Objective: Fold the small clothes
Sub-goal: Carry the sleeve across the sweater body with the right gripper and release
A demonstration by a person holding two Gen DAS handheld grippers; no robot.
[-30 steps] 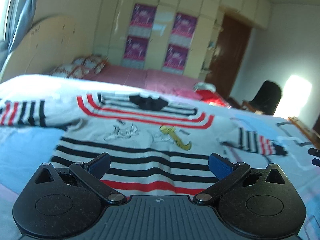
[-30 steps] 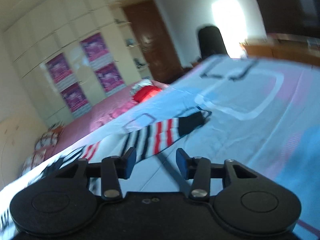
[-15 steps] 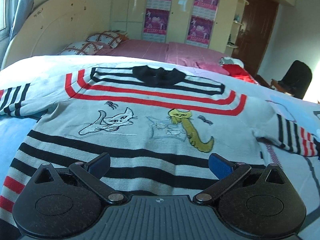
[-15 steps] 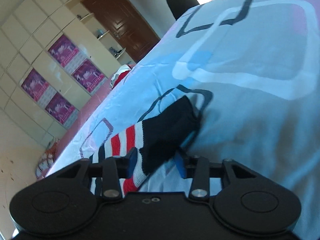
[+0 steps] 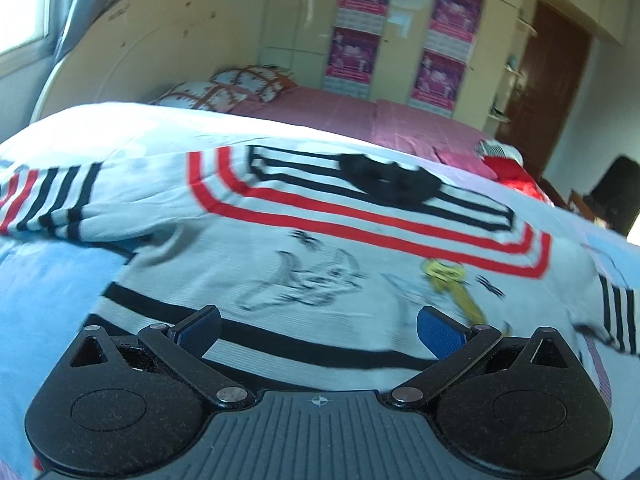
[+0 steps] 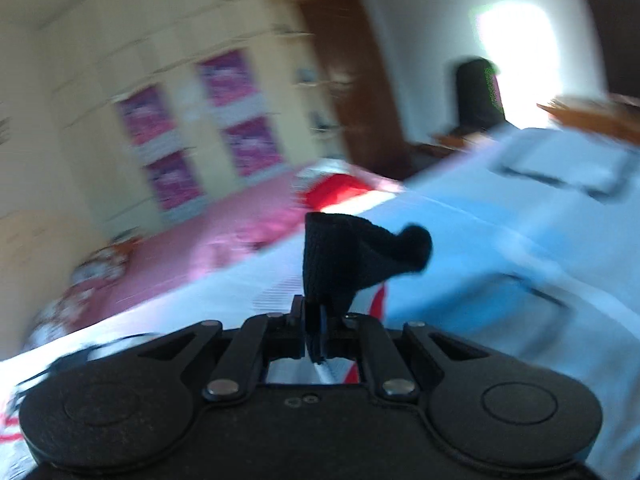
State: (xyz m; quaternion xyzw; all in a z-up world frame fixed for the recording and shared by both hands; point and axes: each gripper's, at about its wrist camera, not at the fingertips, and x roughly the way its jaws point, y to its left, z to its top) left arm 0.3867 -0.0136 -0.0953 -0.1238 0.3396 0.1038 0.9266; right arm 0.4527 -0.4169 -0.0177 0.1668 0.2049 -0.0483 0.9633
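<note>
Left gripper (image 5: 318,330) gapes wide above the striped sweater (image 5: 320,248).

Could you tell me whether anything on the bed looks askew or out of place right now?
Only the sweater's black cuff: it sticks up off the blue bedspread, pinched in the right gripper. The body lies flat.

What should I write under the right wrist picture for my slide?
Right hand-held gripper shut on the sweater's black cuff, above the blue bedspread.

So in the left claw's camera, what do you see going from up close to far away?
Left claw → striped sweater with cat drawings → its black collar → pink bedspread → patterned pillows → purple posters on the wardrobe.
</note>
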